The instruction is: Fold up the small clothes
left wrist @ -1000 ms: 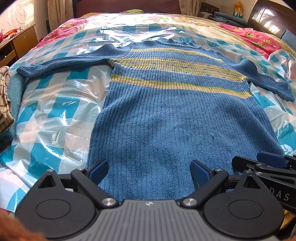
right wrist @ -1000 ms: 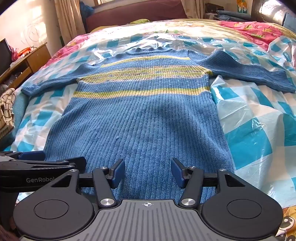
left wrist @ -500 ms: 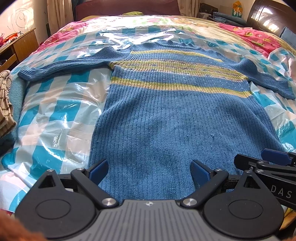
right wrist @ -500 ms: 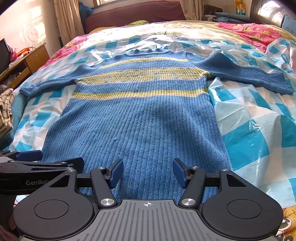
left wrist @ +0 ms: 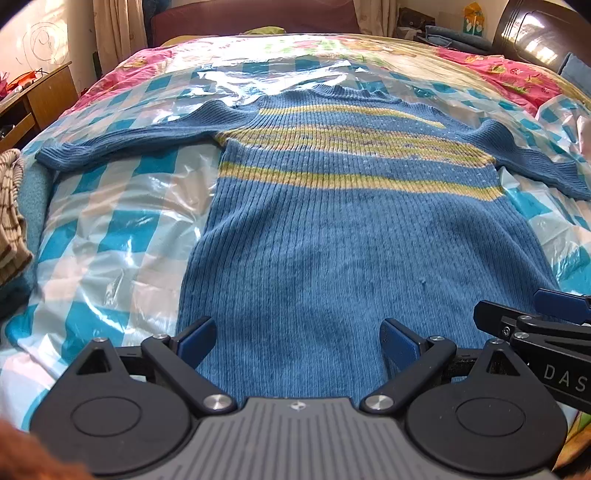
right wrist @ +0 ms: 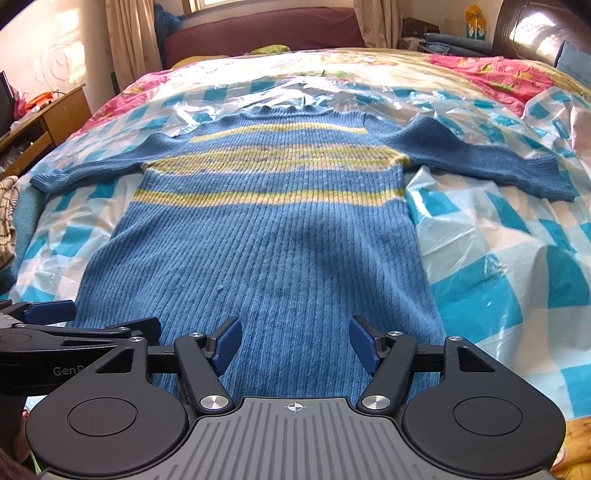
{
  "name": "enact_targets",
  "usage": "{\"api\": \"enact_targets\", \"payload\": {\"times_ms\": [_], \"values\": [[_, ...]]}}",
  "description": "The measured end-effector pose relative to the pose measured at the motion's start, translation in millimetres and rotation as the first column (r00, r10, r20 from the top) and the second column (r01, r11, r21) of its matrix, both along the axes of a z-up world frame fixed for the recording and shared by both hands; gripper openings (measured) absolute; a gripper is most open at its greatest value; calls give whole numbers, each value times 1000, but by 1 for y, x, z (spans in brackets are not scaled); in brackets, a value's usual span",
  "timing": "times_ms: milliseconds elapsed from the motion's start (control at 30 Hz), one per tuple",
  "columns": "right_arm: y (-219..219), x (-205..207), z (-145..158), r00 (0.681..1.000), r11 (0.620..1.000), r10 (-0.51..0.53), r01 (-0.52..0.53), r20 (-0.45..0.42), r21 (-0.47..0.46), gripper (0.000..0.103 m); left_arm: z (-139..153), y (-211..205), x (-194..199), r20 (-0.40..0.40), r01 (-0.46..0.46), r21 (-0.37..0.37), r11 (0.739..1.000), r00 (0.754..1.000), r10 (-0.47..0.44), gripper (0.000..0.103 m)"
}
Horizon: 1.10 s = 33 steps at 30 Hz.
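A blue ribbed sweater [left wrist: 332,236] with yellow stripes lies flat on the bed, both sleeves spread out sideways; it also shows in the right wrist view [right wrist: 266,251]. My left gripper [left wrist: 297,341] is open and empty, hovering over the sweater's bottom hem toward its left side. My right gripper [right wrist: 295,341] is open and empty over the hem toward its right side. Each gripper shows at the edge of the other's view: the right gripper [left wrist: 535,321] and the left gripper [right wrist: 74,321].
A blue-and-white checked plastic sheet [left wrist: 118,229] covers the bed under the sweater. A brown checked cloth [left wrist: 9,221] lies at the left edge. A wooden cabinet [right wrist: 55,118] stands left of the bed, a dark headboard [right wrist: 532,33] at the far right.
Both grippers have risen and pulled back a little, so more of the sweater and the far bed shows. The jaws stay open. The sweater has not moved.
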State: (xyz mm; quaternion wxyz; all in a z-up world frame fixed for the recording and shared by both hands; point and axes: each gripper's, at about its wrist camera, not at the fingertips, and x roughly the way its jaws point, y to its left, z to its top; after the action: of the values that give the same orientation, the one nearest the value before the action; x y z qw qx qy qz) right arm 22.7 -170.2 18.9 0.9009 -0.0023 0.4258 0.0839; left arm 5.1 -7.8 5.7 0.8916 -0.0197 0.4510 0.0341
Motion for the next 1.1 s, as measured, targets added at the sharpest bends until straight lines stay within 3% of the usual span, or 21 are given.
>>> {"api": "enact_targets", "payload": {"times_ms": [433, 1100], "values": [[-2, 23, 24, 997, 999, -30, 32, 65, -24, 65, 24, -8, 28, 68, 3, 27, 1000, 998, -5, 99], [-21, 74, 22, 996, 997, -63, 65, 64, -38, 65, 23, -34, 86, 46, 10, 59, 998, 999, -13, 99]]}}
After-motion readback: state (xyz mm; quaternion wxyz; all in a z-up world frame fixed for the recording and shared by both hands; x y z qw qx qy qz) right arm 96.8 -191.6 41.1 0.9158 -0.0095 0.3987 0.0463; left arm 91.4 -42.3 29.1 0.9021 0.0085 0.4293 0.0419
